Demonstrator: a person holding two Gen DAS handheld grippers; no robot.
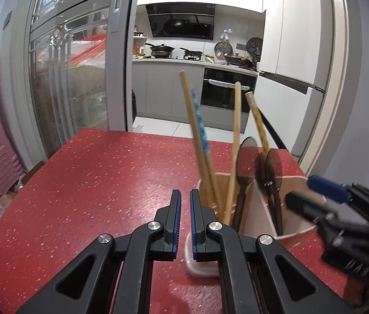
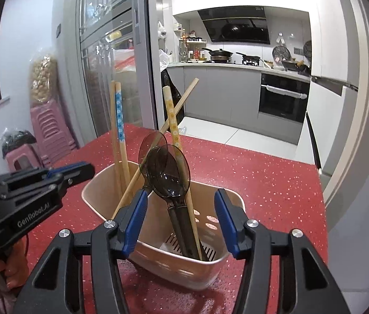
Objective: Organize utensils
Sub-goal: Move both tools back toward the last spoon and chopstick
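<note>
Left wrist view: the left gripper (image 1: 185,210) is sitting at bottom centre, its black jaws with blue pads nearly together and nothing showing between them. The beige plastic utensil holder (image 1: 295,231) is standing on the red speckled countertop (image 1: 93,183), right of centre and just beside the fingertips. An inner wall is splitting the holder into compartments. Two wooden chopsticks, one with a blue-patterned band (image 1: 200,130), are leaning up and left out of the left compartment, blurred. A plain wooden chopstick (image 1: 235,136) is rising nearly upright. A chopstick with a yellow-patterned band (image 1: 257,120) is tilting toward upper right. Three dark translucent plastic spoons (image 1: 270,167) are standing bowl-up. A white lidded container (image 1: 200,264) is lying partly hidden under the jaws. The right gripper (image 1: 312,193) is showing at the right edge, fingers apart over the holder rim.

Right wrist view: the right gripper (image 2: 182,222) is spreading wide open at bottom centre, gripping nothing, with the holder (image 2: 98,185) sitting between and just beyond its fingers. The slotted drain floor is showing in the near compartment. The spoons (image 2: 170,167) are overlapping at frame centre, handles down in the near compartment. The blue-banded pair (image 2: 119,120) is standing upright at the far left of the holder; the plain chopstick (image 2: 182,102) is crossing the yellow-banded one (image 2: 172,120). The left gripper (image 2: 80,170) is reaching in from the left, tips close together by the holder's rim.
</note>
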